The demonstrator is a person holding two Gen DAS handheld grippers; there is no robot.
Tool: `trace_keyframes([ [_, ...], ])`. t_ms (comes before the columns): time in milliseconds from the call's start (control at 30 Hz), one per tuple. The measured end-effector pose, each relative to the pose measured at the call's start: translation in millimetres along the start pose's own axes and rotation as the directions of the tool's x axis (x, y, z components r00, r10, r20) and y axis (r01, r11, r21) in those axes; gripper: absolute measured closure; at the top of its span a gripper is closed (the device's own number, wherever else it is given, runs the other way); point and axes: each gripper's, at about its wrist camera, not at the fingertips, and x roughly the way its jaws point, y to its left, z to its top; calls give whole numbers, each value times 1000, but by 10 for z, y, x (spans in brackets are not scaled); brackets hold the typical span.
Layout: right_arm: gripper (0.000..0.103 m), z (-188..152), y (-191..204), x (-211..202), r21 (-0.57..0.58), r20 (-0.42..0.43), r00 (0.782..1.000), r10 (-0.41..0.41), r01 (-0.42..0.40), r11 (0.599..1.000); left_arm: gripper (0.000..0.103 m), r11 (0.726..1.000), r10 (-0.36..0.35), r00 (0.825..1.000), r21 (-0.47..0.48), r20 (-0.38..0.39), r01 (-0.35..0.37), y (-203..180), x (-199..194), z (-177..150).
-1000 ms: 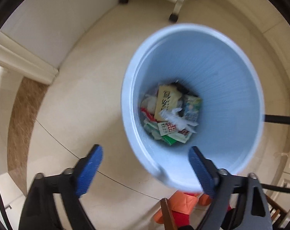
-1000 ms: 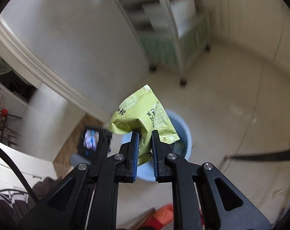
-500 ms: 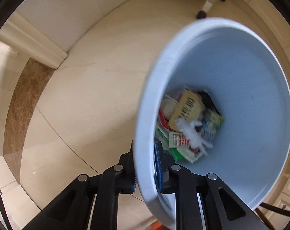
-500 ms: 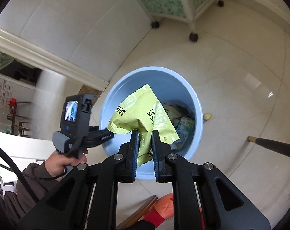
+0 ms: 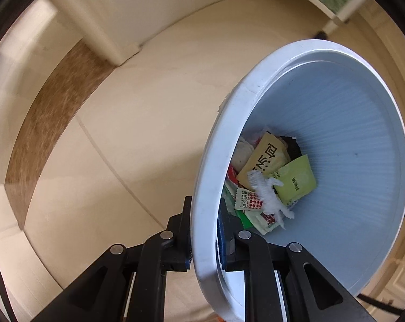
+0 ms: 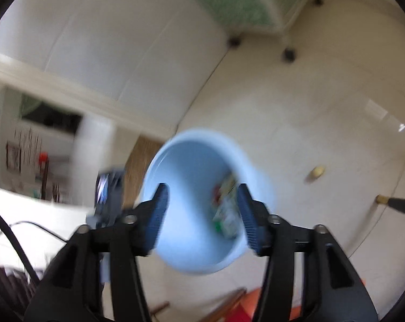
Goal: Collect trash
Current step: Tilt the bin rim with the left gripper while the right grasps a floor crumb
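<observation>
My left gripper [image 5: 204,238] is shut on the near rim of the light blue trash bin [image 5: 349,102], one finger outside the wall and one inside, and holds it tilted. Inside lie several wrappers, with a green packet [image 5: 296,182] on top beside a yellow packet [image 5: 266,158] and a white scrap [image 5: 266,193]. In the blurred right wrist view my right gripper [image 6: 202,214] is open and empty above the bin [image 6: 186,241]. The left gripper's camera body [image 6: 108,190] shows at the bin's left.
A small yellowish scrap [image 6: 317,171] lies on the cream floor right of the bin. A dark stick with a brass tip [image 6: 395,204] comes in from the right. A wheeled green-panelled cart [image 6: 245,8] stands by the white wall. Orange and red items [image 6: 250,306] lie near the bottom edge.
My right gripper has opened and the green packet has dropped into the bin. My left gripper, open a second ago, has closed on the bin's rim and keeps hold of it.
</observation>
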Motion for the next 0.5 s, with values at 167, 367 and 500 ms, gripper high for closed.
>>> trace_keyframes([
  [167, 41, 52, -784, 376, 48, -81, 958, -276, 280, 959, 90, 999, 17, 1000, -35, -2, -17, 314, 70, -73],
  [367, 49, -37, -1524, 1337, 115, -241, 913, -328, 363, 925, 90, 1000, 6, 999, -18, 32, -5, 422, 116, -147],
  [500, 53, -107, -1694, 1780, 130, -277, 902, -331, 377, 917, 91, 1000, -1, 1000, -6, 26, 1, 428, 194, -251],
])
